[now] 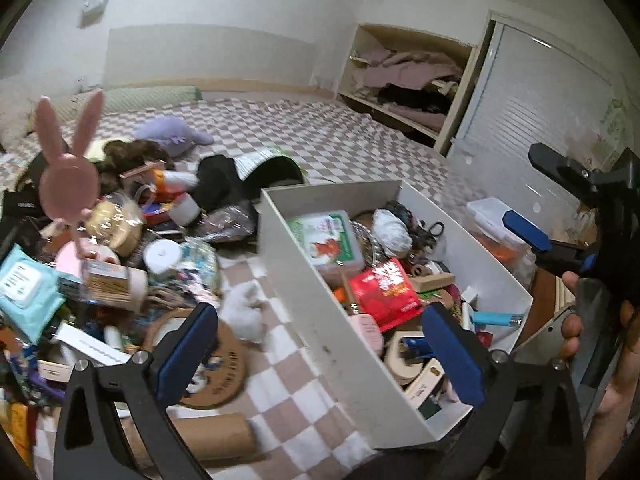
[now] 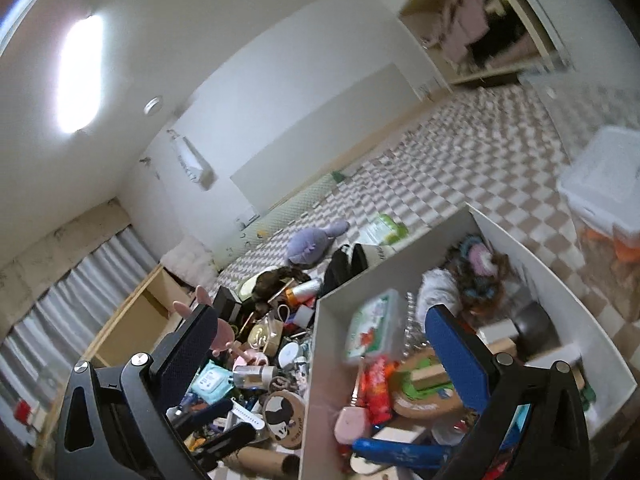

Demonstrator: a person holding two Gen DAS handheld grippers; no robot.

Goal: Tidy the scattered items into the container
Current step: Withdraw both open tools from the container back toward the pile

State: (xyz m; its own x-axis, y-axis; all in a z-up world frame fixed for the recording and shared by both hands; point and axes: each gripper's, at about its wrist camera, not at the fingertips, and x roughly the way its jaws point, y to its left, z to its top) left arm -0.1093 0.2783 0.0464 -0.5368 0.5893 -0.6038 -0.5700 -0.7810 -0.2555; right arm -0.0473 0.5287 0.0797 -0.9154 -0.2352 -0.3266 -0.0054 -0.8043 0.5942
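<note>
**Desk:** Blue-padded fingers of the left gripper stand spread wide, empty, straddling the near wall of the white container. Right gripper?

**Photographer:** Likewise parted, nothing held. Scattered items lie left of the fingers.

**Desk:** Risks?

**Photographer:** Fingers could clip the wall and shove the container. Right view is blurred; lower pile cut off.
</note>
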